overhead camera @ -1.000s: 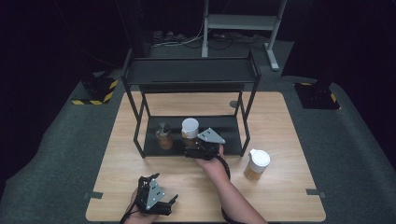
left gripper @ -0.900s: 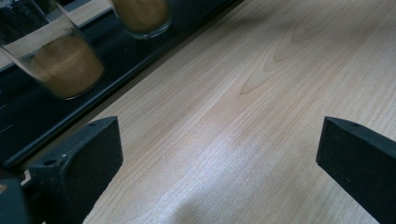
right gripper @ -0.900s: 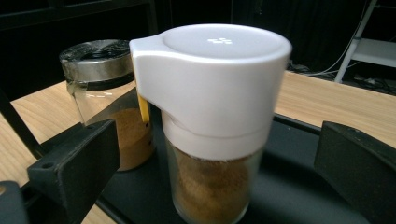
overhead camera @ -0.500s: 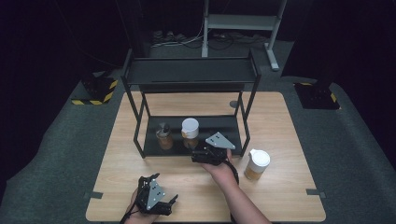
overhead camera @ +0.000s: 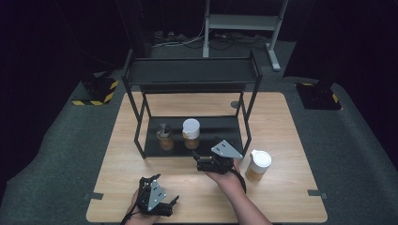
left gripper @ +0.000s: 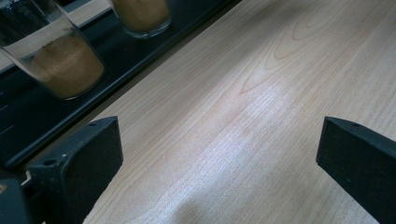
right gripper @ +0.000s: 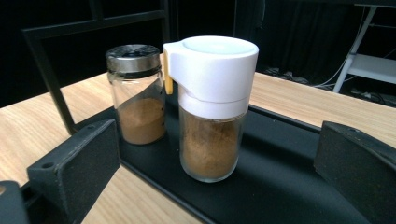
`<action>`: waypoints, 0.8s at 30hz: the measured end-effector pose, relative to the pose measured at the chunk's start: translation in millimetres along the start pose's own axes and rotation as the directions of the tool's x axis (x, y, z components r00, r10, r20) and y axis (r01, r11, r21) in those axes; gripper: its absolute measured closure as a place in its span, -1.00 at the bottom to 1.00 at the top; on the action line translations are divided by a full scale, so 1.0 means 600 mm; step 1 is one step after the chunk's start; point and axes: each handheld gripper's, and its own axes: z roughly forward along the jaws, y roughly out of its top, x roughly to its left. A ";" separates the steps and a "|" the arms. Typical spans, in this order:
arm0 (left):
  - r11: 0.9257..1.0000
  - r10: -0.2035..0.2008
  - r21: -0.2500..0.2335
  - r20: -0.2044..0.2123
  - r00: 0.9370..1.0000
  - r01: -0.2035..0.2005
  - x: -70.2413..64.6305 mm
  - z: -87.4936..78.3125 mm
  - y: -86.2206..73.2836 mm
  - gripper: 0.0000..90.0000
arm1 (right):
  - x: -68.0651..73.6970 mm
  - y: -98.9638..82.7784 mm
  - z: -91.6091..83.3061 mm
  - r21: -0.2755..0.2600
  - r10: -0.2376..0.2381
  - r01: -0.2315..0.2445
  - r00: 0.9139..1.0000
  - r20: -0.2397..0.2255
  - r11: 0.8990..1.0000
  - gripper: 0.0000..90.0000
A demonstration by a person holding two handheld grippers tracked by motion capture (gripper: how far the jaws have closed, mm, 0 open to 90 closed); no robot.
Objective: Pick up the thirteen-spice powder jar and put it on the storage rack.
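White-lidded jar (right gripper: 210, 107) on shelf base, right gripper (overhead camera: 202, 162) gaping, left gripper (overhead camera: 162, 201) gaping, jars cropped.

black tongs (overhead camera: 201, 165), grey three-cornered plates, bare forearms

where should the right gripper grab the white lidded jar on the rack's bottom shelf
Grip the white-lidded jar on its glass body, below the wider lid, coming level from the front with the right gripper. The jar stands upright; its round sides suit the open fingers. The metal-capped jar stands apart beside it, so keep that finger in the gap.
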 end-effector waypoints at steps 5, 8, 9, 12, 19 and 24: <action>1.000 0.006 0.006 0.000 1.000 -0.006 -0.001 0.001 0.002 -0.98 | 0.005 -0.003 -0.023 -0.003 -0.017 0.017 1.000 -0.005 1.000 -1.00; 1.000 0.010 0.007 0.001 1.000 -0.011 -0.001 0.001 0.002 -0.98 | 0.008 -0.007 -0.036 -0.002 -0.025 0.025 1.000 -0.008 1.000 -1.00; 1.000 0.013 0.008 0.001 1.000 -0.013 -0.002 0.001 0.002 -0.98 | 0.009 -0.007 -0.040 -0.001 -0.026 0.026 1.000 -0.008 1.000 -1.00; 1.000 0.015 0.009 0.001 1.000 -0.015 -0.002 0.001 0.003 -0.98 | 0.012 -0.011 -0.054 0.002 -0.033 0.033 0.999 -0.009 0.999 -1.00; 1.000 0.014 0.010 0.002 1.000 -0.014 -0.002 0.002 0.003 -0.98 | 0.019 -0.024 -0.081 0.005 -0.051 0.051 0.999 -0.008 0.999 -1.00; 1.000 0.018 0.012 0.002 1.000 -0.018 -0.002 0.002 0.004 -0.98 | 0.023 -0.036 -0.099 0.013 -0.068 0.068 0.998 -0.007 0.998 -1.00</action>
